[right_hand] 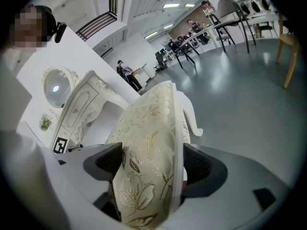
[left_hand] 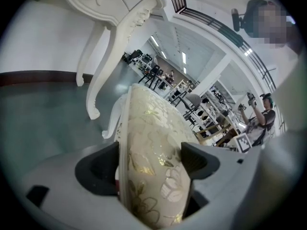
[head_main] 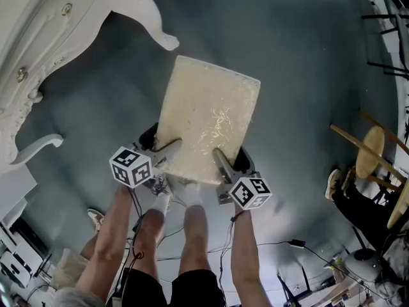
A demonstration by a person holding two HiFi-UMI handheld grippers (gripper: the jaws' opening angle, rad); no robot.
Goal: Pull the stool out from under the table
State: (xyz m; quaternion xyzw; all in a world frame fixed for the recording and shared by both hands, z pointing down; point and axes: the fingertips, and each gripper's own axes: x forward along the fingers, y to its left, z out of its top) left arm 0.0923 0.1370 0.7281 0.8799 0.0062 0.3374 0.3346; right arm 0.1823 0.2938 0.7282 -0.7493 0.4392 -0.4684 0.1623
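Note:
The stool (head_main: 208,125) has a cream cushion with gold flower print and white curved legs. In the head view it stands on the grey floor, out from the white carved table (head_main: 45,50) at the upper left. My left gripper (head_main: 167,151) is shut on the cushion's near edge at its left side. My right gripper (head_main: 222,160) is shut on that edge at its right side. In the left gripper view the cushion (left_hand: 151,162) fills the gap between the jaws. The right gripper view shows the cushion (right_hand: 148,171) clamped the same way.
A table leg (head_main: 153,24) curls down just beyond the stool's far left corner. Wooden stools (head_main: 374,155) stand at the right. Cables and gear (head_main: 300,261) lie on the floor behind my legs. Chairs and people are far off in the gripper views.

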